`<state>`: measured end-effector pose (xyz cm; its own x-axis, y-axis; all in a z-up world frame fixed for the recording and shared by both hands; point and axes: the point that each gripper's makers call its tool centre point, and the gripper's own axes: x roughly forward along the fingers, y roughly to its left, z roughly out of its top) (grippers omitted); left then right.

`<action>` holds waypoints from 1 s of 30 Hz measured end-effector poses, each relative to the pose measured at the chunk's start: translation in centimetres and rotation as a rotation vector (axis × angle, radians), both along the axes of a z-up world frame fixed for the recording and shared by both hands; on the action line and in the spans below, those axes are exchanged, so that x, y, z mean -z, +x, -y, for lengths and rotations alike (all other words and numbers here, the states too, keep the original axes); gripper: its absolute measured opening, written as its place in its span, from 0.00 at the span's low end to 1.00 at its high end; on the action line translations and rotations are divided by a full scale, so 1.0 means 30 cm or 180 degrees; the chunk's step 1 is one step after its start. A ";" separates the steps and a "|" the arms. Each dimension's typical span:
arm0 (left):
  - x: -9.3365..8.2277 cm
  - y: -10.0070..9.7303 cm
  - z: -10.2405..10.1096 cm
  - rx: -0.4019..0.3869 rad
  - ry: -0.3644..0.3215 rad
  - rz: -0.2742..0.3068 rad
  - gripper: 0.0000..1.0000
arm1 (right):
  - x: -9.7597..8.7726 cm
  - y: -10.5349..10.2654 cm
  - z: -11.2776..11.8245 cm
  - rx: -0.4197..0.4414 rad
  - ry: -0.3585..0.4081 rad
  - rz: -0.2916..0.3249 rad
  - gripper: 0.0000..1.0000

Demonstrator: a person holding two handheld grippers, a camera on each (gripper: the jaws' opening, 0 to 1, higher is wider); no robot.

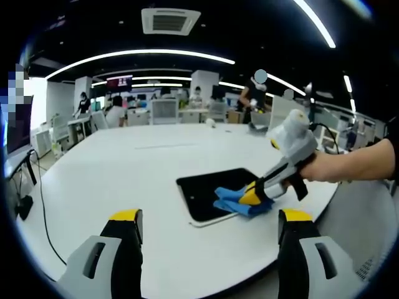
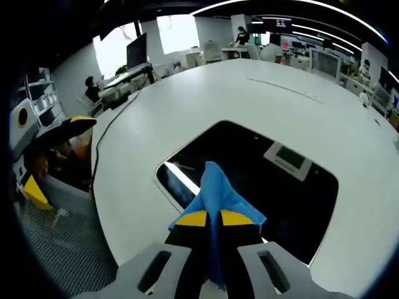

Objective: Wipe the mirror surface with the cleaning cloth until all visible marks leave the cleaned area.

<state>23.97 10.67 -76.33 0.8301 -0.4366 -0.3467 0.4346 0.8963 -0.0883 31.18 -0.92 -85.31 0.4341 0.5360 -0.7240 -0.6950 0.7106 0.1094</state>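
In the left gripper view we see the left gripper [image 1: 209, 227] low at the bottom, with its two yellow-tipped jaws standing wide apart and nothing between them. The right gripper [image 1: 254, 194] comes in from the right, held by the person's hand [image 1: 324, 167], and the forearm stretches to the edge. Its body slants down to the left. In the right gripper view, the right gripper [image 2: 212, 219] has its jaws pressed together, and they pinch the blue cleaning cloth [image 2: 219, 193] between the yellow tips.
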 end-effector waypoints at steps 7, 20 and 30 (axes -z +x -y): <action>0.002 0.000 -0.002 -0.0009 0.0012 -0.0003 0.89 | 0.000 0.007 0.000 -0.0048 -0.0005 0.0013 0.00; 0.003 0.000 -0.003 -0.0015 0.0012 -0.0006 0.89 | 0.003 0.072 0.008 0.0050 0.0017 0.0045 0.00; 0.000 0.002 -0.003 -0.0016 0.0002 0.0004 0.89 | 0.001 0.120 0.008 0.0102 0.0066 0.0069 0.00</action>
